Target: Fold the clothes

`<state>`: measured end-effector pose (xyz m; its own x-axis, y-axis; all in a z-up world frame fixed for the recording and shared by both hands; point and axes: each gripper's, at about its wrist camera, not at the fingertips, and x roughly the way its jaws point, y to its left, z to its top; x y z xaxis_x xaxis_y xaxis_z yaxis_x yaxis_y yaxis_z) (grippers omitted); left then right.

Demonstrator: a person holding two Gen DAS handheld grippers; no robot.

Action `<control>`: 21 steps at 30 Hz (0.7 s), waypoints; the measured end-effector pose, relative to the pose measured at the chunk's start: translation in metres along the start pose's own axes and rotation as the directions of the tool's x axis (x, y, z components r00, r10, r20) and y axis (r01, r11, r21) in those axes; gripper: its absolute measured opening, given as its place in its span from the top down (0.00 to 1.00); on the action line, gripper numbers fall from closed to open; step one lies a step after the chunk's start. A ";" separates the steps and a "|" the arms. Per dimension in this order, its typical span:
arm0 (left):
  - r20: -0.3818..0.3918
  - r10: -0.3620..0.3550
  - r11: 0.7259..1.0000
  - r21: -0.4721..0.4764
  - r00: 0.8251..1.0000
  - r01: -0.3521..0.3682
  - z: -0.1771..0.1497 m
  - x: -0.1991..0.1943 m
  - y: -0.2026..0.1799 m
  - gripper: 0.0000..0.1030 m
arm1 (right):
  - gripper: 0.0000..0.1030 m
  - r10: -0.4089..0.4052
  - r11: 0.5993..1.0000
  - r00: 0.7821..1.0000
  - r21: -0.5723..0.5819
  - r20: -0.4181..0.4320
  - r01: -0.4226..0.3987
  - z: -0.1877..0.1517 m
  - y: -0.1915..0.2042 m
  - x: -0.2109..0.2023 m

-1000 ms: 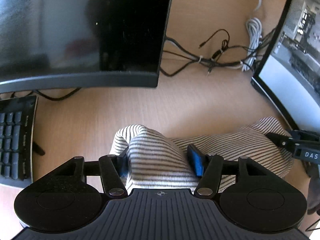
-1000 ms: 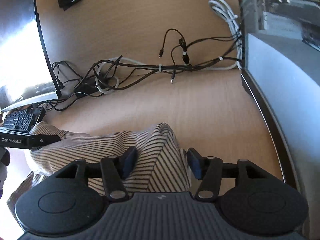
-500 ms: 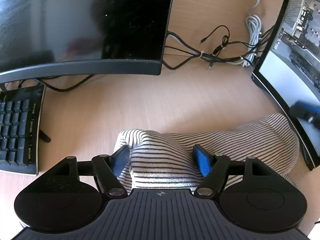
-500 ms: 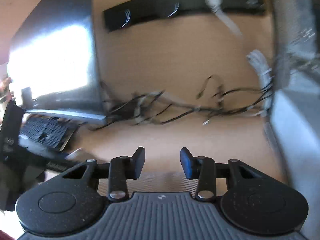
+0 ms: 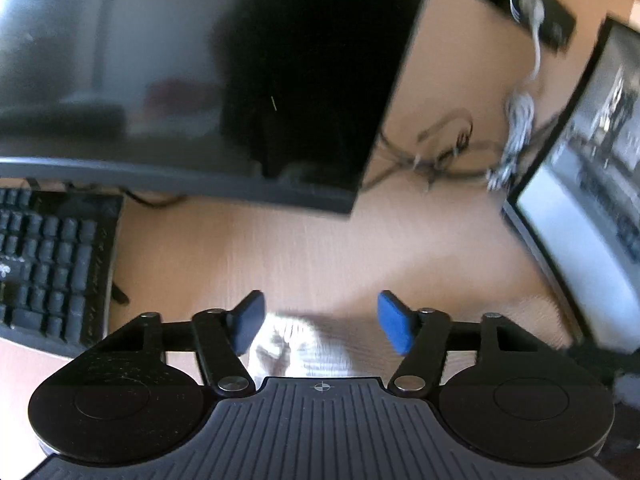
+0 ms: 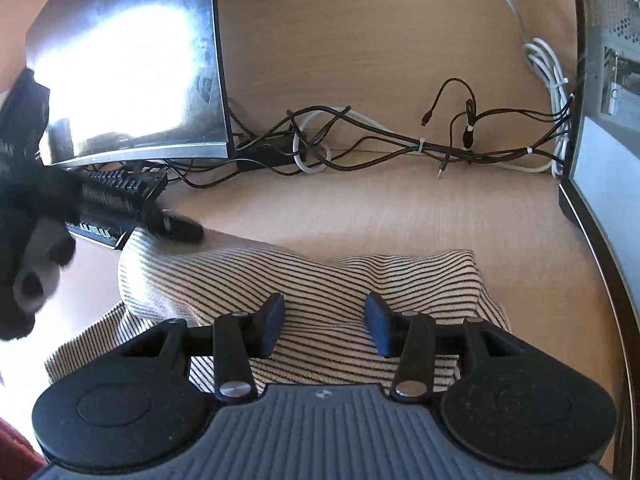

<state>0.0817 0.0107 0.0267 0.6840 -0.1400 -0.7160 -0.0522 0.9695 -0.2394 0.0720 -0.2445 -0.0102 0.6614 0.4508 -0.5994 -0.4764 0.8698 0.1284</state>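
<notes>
A white garment with thin dark stripes (image 6: 320, 276) lies bunched in a fold on the wooden desk (image 6: 400, 216). My right gripper (image 6: 325, 326) hovers just over its near side, its jaws opening; the cloth lies under the pads and is not pinched. In the left wrist view the picture is blurred. There my left gripper (image 5: 320, 320) stands open with its jaws closing, and the garment (image 5: 304, 344) shows as a pale heap below and behind the pads. In the right wrist view the left gripper (image 6: 176, 226) appears as a dark shape at the garment's far left corner.
A dark curved monitor (image 5: 160, 80) and a black keyboard (image 5: 48, 264) stand at the left. A second monitor (image 6: 600, 160) lines the right edge. Tangled cables (image 6: 400, 144) run across the back of the desk. Bare wood lies between cloth and cables.
Both grippers held folds of the striped garment a second ago and have let go. The left drew back and rose, the right swung up and came back down over the cloth.
</notes>
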 end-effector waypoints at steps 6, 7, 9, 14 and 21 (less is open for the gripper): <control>-0.059 -0.001 1.000 -0.017 0.998 0.000 -0.019 0.016 -0.001 0.34 | 0.54 -0.009 1.000 1.000 0.004 0.008 0.009 -0.003 0.001 -0.002; -0.060 0.000 1.000 -0.021 0.998 -0.001 -0.021 0.016 0.000 0.31 | 0.54 -0.007 1.000 1.000 0.004 0.005 0.007 -0.002 0.001 -0.002; -0.062 0.001 1.000 -0.029 0.998 -0.003 -0.023 0.017 0.001 0.26 | 0.54 0.002 1.000 1.000 0.014 -0.008 -0.002 0.001 -0.001 -0.003; -0.067 0.008 1.000 -0.022 0.998 -0.009 -0.020 0.018 -0.001 0.25 | 0.36 -0.020 0.992 0.999 0.123 0.036 0.015 0.036 -0.022 -0.014; -0.064 0.016 1.000 0.001 0.998 -0.016 -0.020 0.015 -0.003 0.25 | 0.19 -0.182 0.966 0.978 0.167 -0.100 0.197 0.040 -0.054 0.019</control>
<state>0.0771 0.0017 0.0034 0.6351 -0.1370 -0.7602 -0.0626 0.9718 -0.2274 0.1328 -0.2750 0.0029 0.6754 0.2625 -0.6891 -0.2334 0.9626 0.1379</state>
